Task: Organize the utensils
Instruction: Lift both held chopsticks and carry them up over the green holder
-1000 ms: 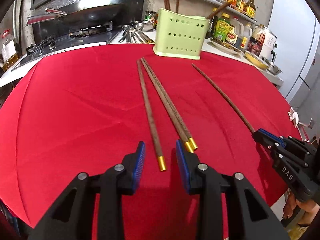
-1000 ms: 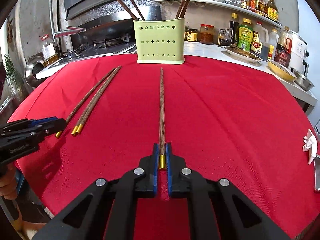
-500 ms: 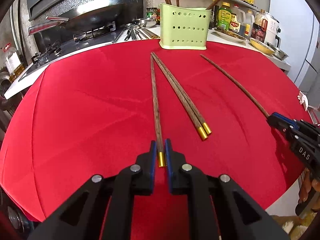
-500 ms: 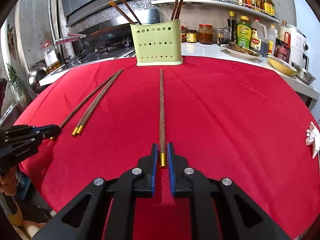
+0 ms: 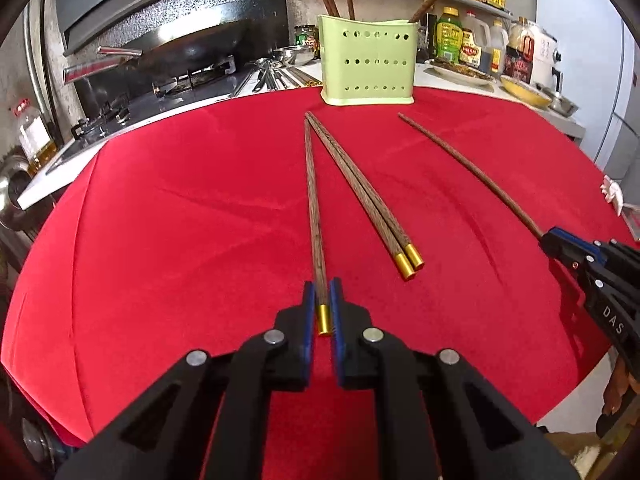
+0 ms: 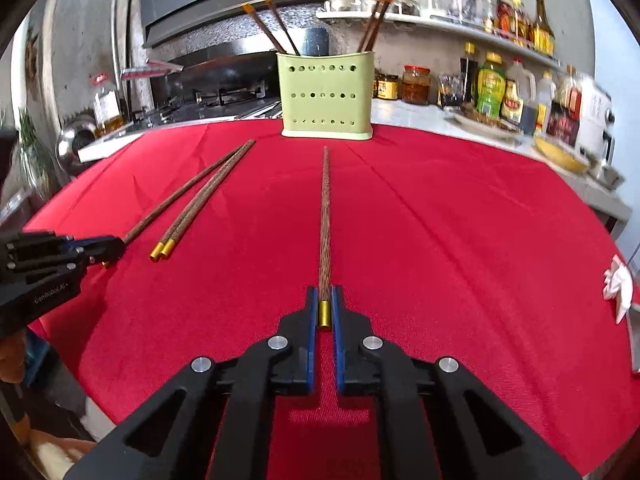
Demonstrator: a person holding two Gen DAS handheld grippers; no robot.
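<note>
A red tablecloth (image 5: 180,240) covered the round table, with the kitchen counter and stove (image 5: 168,84) beyond it at 11 o'clock in the left wrist view. A pale green perforated utensil holder (image 5: 367,65) stood at the cloth's far edge, at 12 o'clock in both wrist views, with several chopsticks already upright in it.

The left gripper (image 5: 322,312) was closed on the gold-capped end of 1 wooden chopstick (image 5: 313,208), which lay on the cloth and pointed toward 12 o'clock. 1 second earlier its jaws stood open on either side of that cap, not yet touching it; by the half-second mark they had closed, and the grip was the same after that. The view had also shifted, so the chopstick ran straight up the middle instead of leaning left.

The right gripper (image 6: 325,314) pinched the gold cap of a second chopstick (image 6: 325,216), lying flat and aimed at the holder. It looked the same as 1 second before, apart from a brief slackening of the jaws between.

A pair of chopsticks (image 5: 362,196) lay touching side by side, ungripped, just right of the left gripper's chopstick, gold ends toward 5 o'clock. A small white object (image 6: 619,280) sat at 3 o'clock in the right wrist view.
</note>
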